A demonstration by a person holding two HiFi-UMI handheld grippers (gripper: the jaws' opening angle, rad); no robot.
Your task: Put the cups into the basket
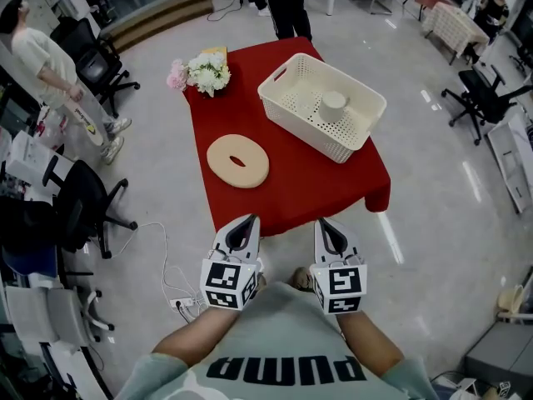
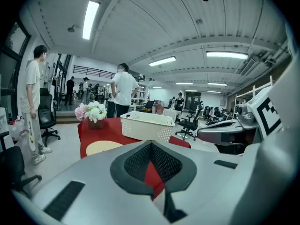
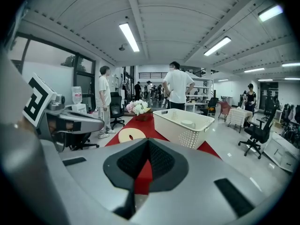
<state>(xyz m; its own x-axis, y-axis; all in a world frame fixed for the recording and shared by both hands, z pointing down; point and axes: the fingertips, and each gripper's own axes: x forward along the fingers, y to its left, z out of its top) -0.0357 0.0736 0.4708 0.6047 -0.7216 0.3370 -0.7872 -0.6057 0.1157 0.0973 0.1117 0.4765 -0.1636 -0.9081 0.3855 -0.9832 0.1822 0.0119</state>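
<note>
- A bench [image 1: 291, 182] draped in red cloth stands just ahead of both hand-held grippers, its near edge close to their tips.
- A white perforated basket [image 1: 308, 132] sits on the far right part of the bench, ahead of the right hand-held gripper and well apart from it.
- A person in dark trousers [image 1: 287, 2] stands beyond the bench's far end. Another person in light clothes [image 1: 50, 57] stands far off to the left of the left hand-held gripper.
- The left hand-held gripper [image 1: 243, 225] is held low in front of the wearer, pointing at the bench. Its jaws are pressed together with nothing between them.
- The right hand-held gripper [image 1: 331, 227] is held beside it, level with it. Its jaws are likewise pressed together and empty.
- A flat, round, tan disc with a hole [image 1: 250, 169] lies on the bench straight ahead of the left hand-held gripper.
- A bunch of white and pink flowers [image 1: 204, 72] stands at the far left corner, beyond the disc.
- One white cup [image 1: 334, 102] sits inside the basket, near its middle.
</note>
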